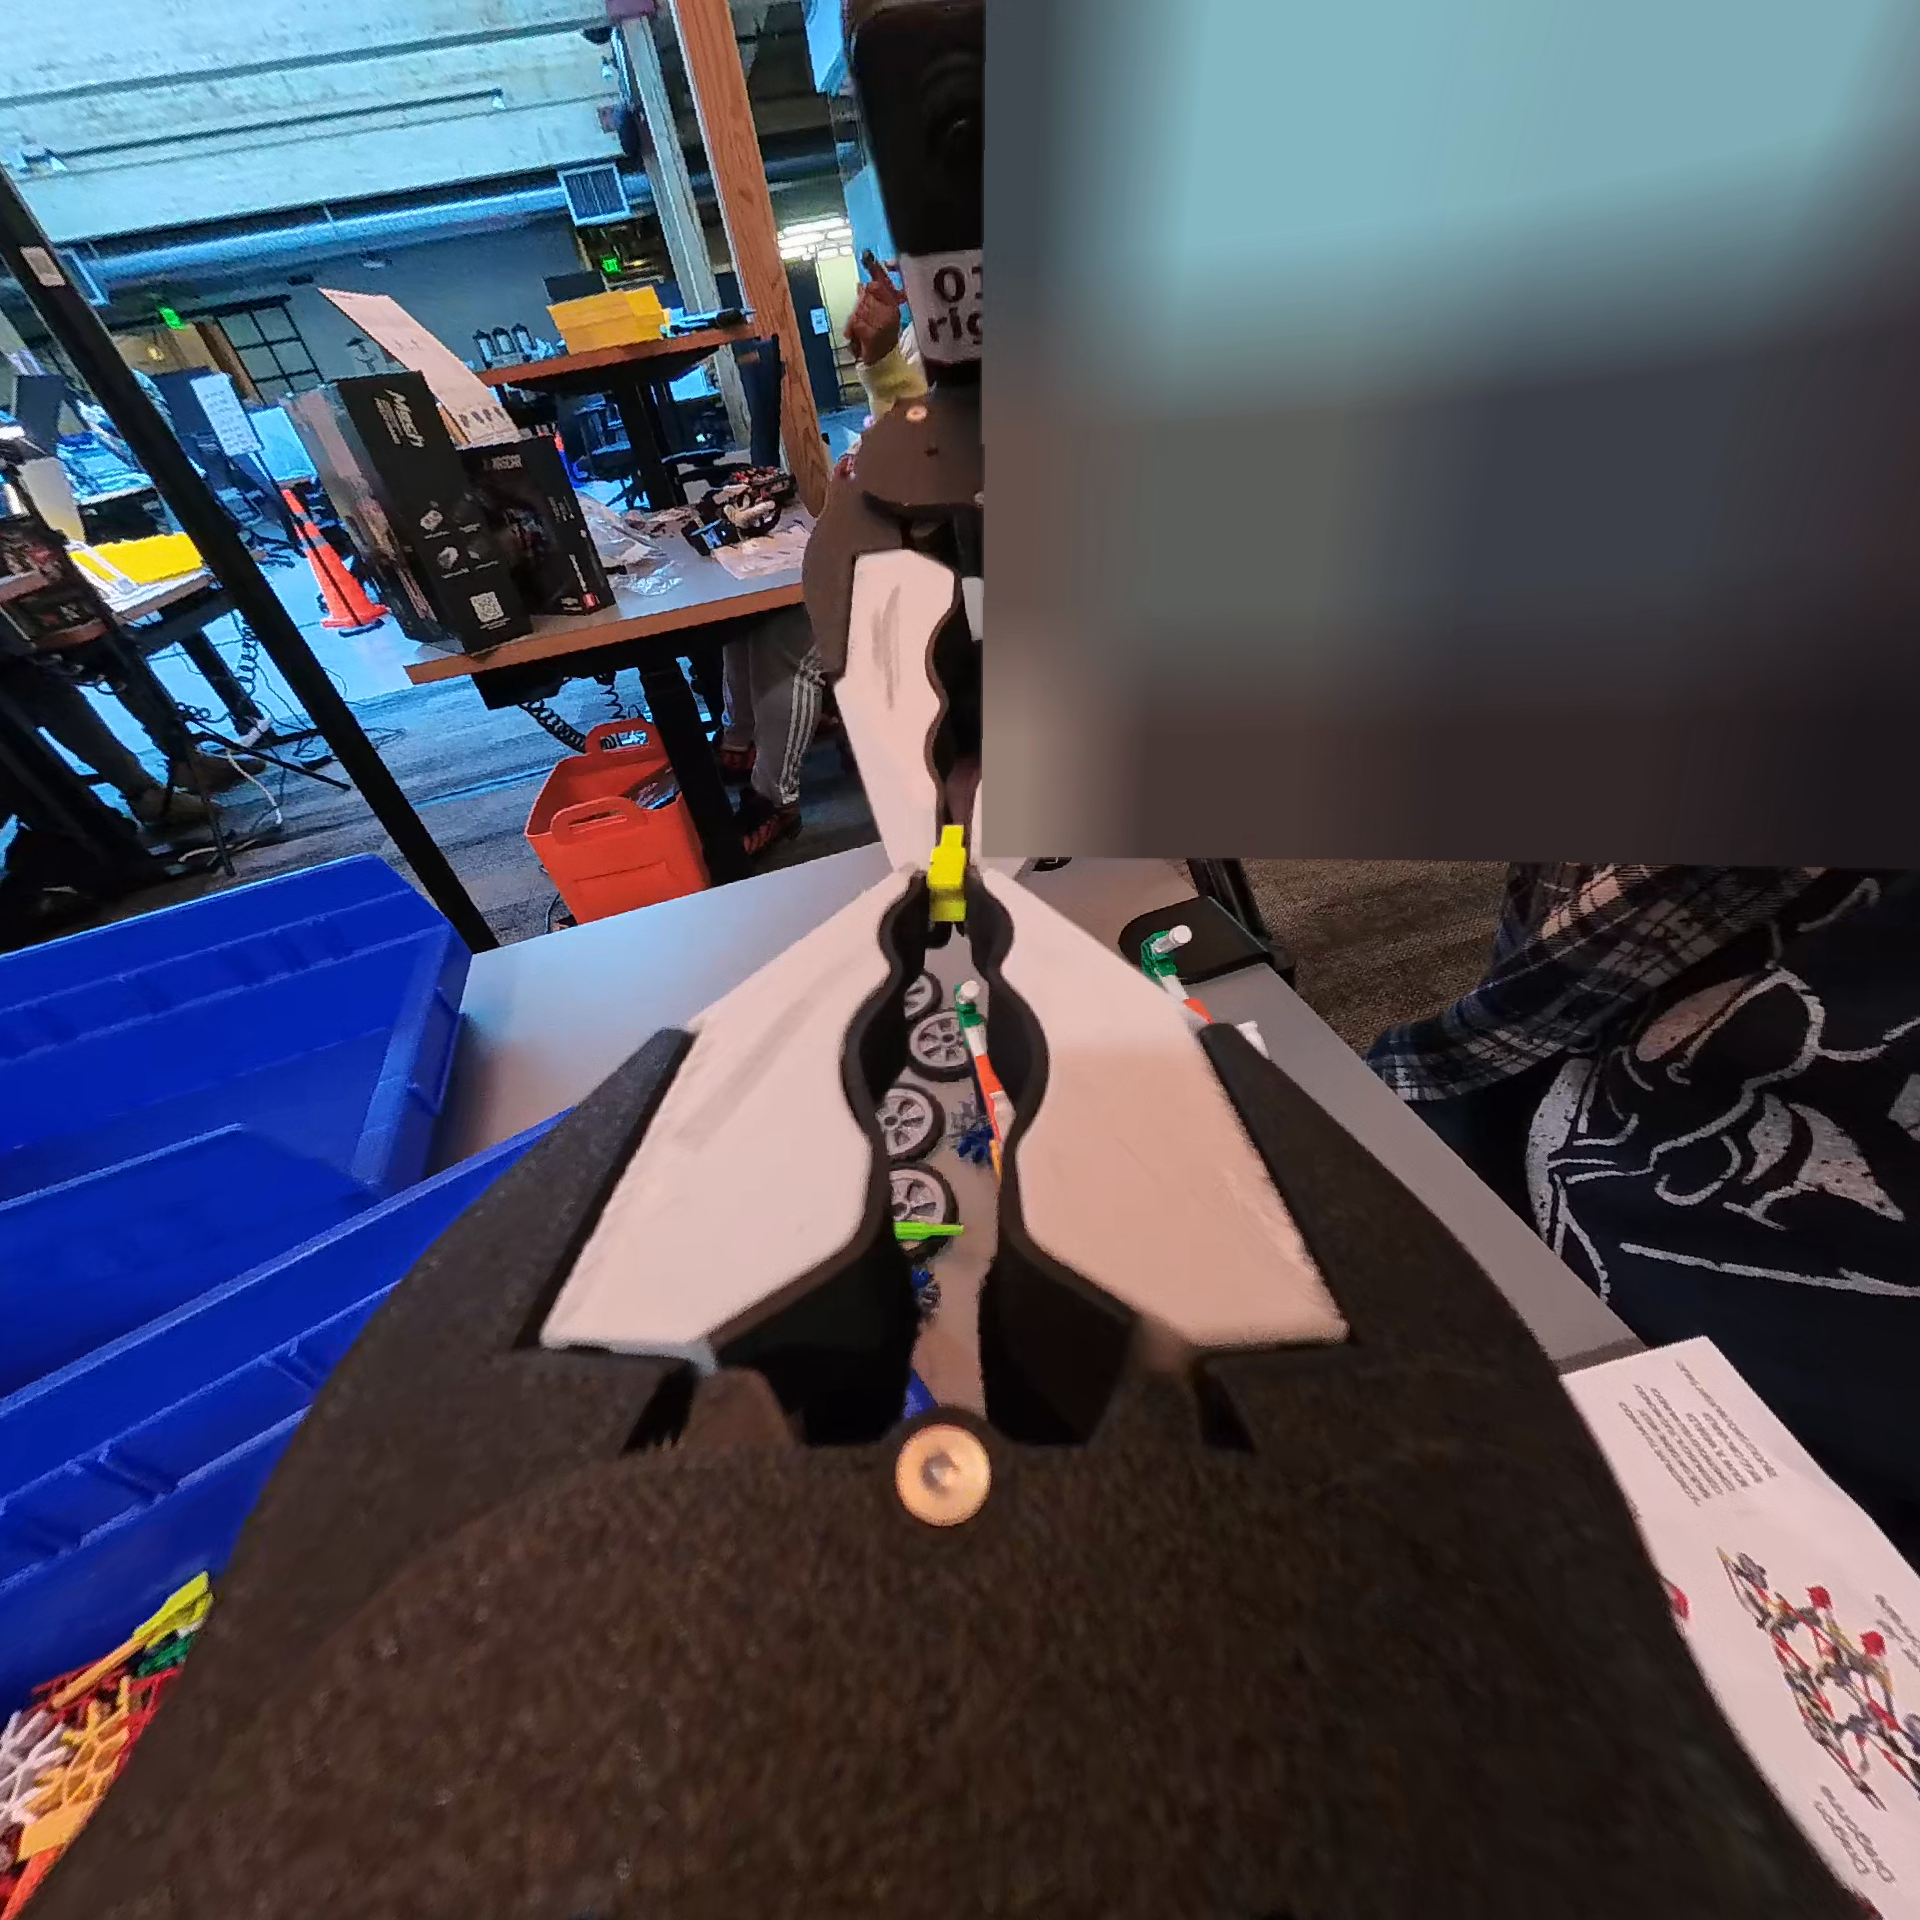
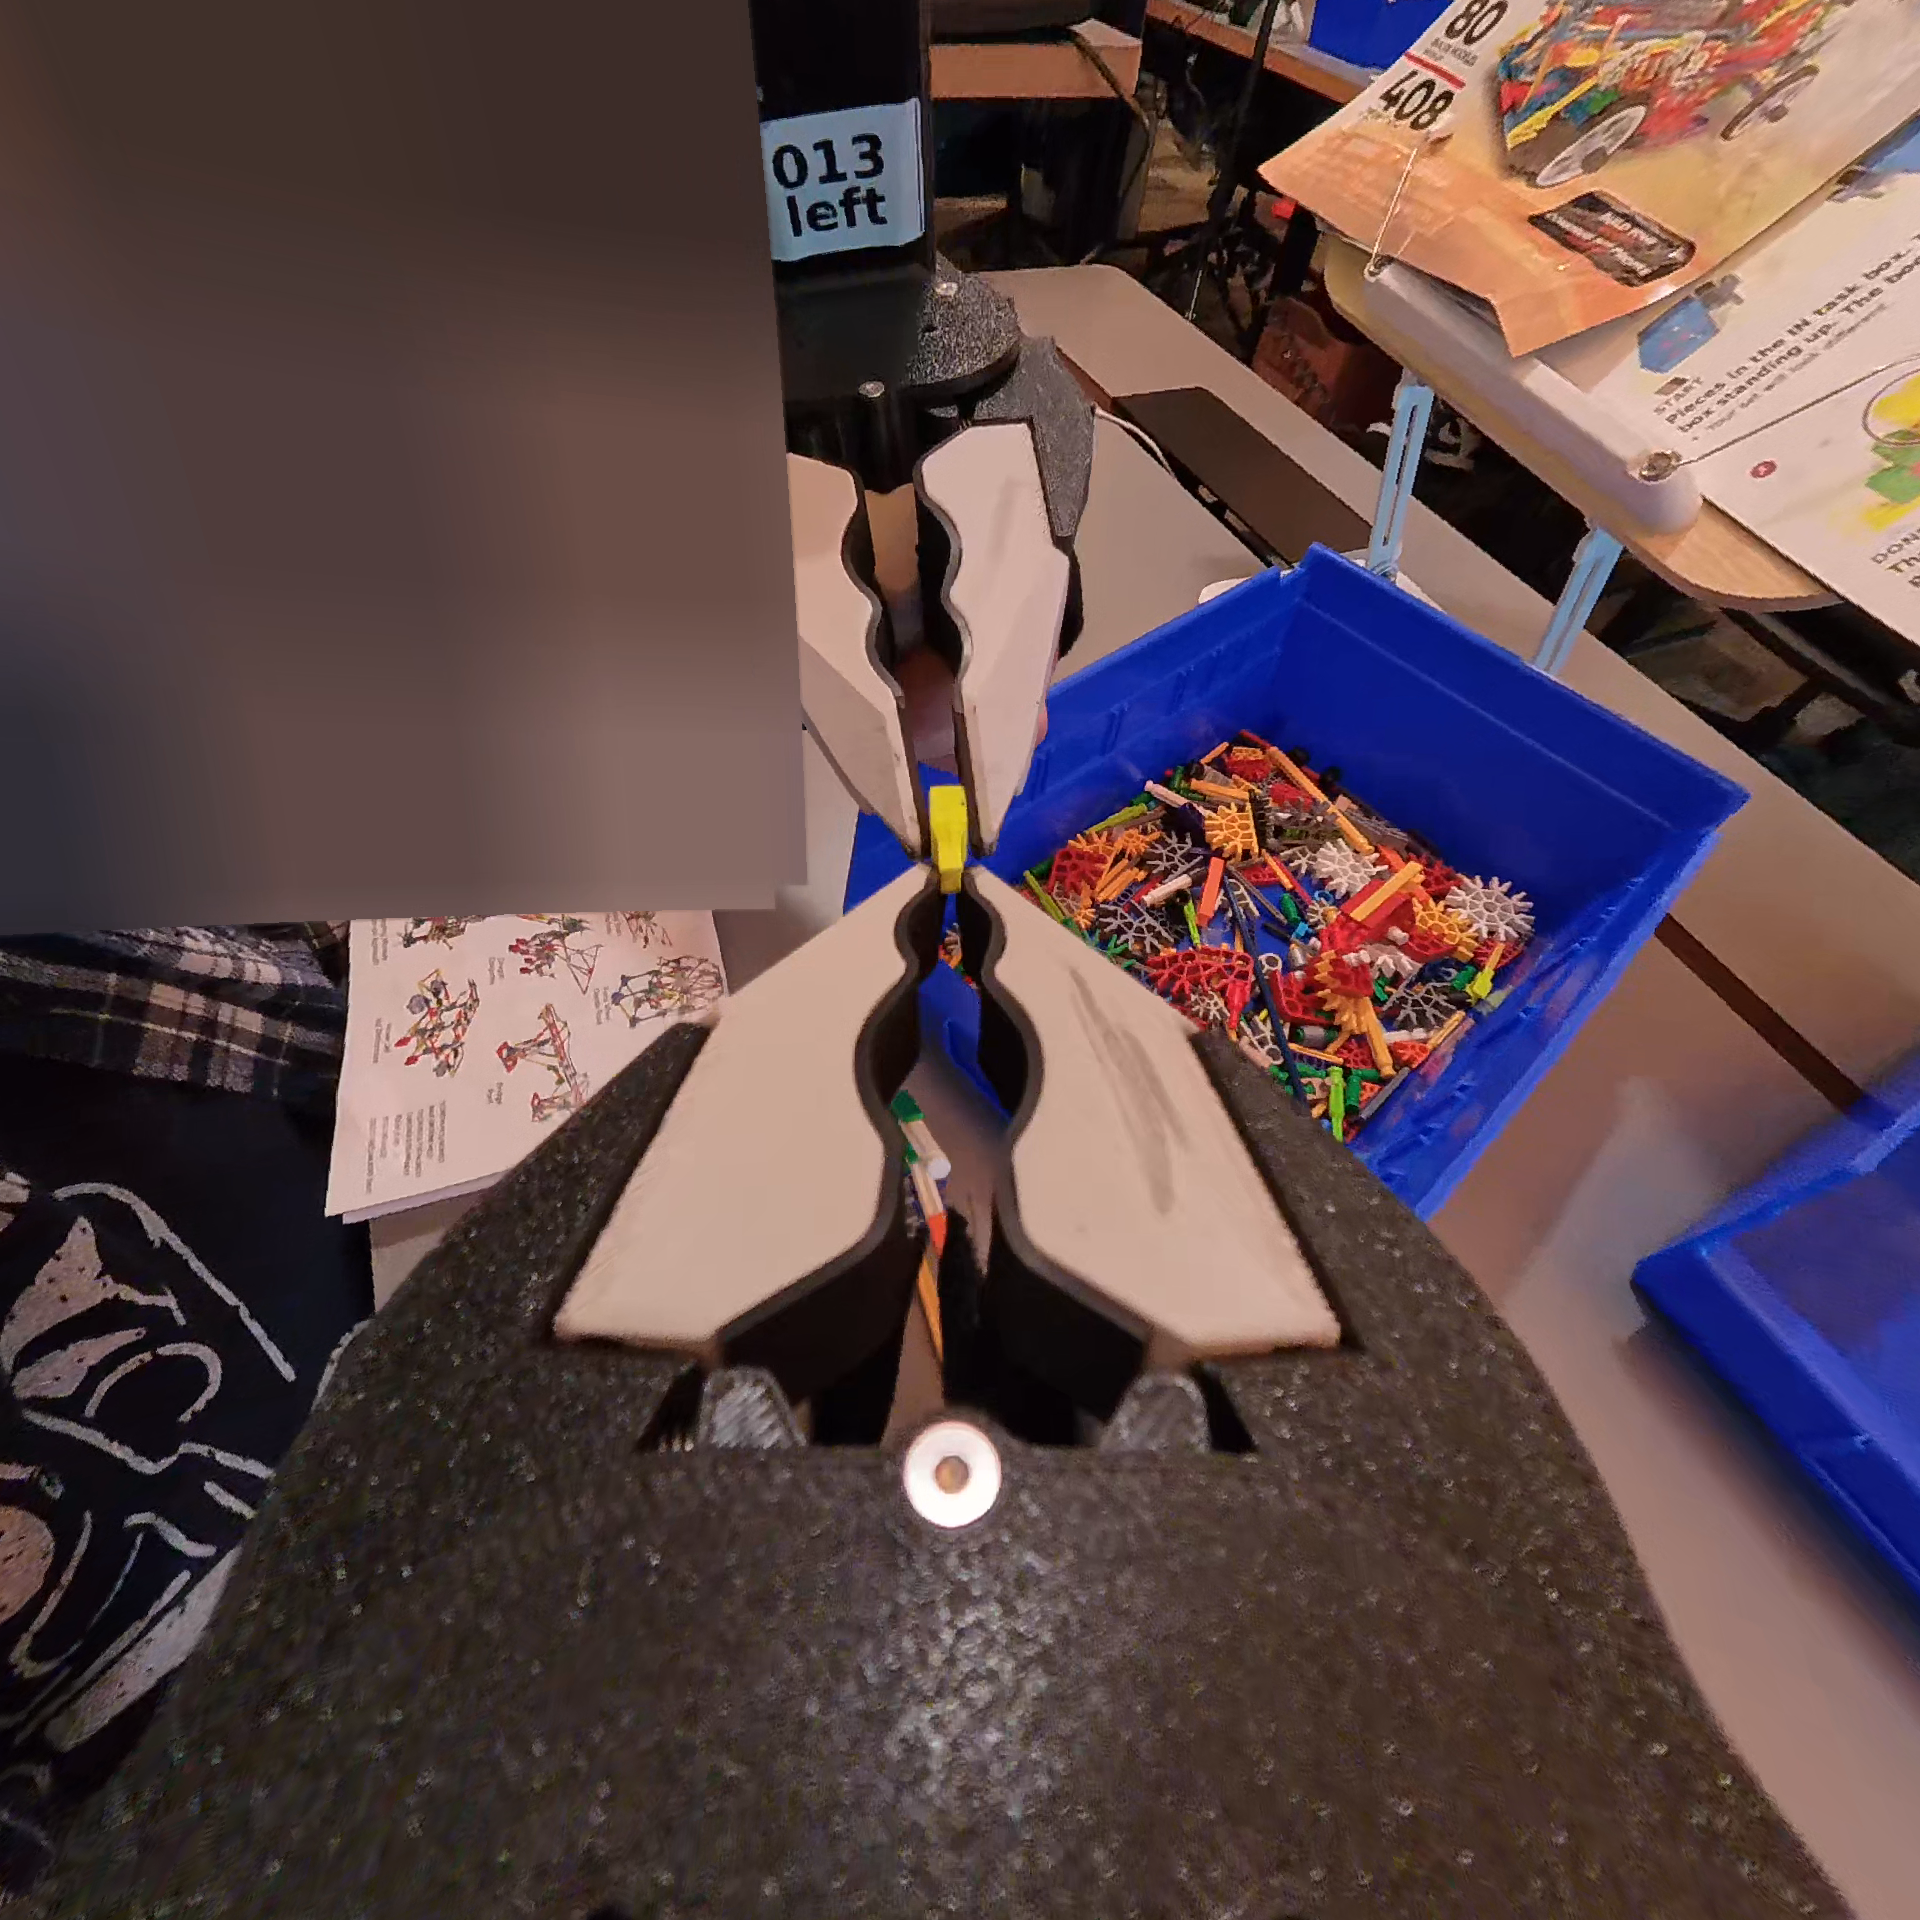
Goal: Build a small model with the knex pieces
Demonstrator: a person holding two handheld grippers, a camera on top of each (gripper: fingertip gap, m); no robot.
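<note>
Left gripper [image 1: 948, 883] tips clamped on a small yellow piece [image 1: 947, 873], right gripper [image 2: 948, 868] pinching it tip to tip, probably gripped too, blue bin [image 2: 1621, 717] of colourful parts just beyond the fingers

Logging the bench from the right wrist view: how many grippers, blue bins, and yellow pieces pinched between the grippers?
Grippers: 2, left gripper and right gripper
Blue bins: 2, filled bin and edge bin
Yellow piece: 1
Total: 5

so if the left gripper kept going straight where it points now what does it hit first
Most likely the right gripper: its tips meet the left gripper head-on, and both pinch the same small yellow piece between them. Depth is hard to judge, but nothing else shows in that line.
</note>
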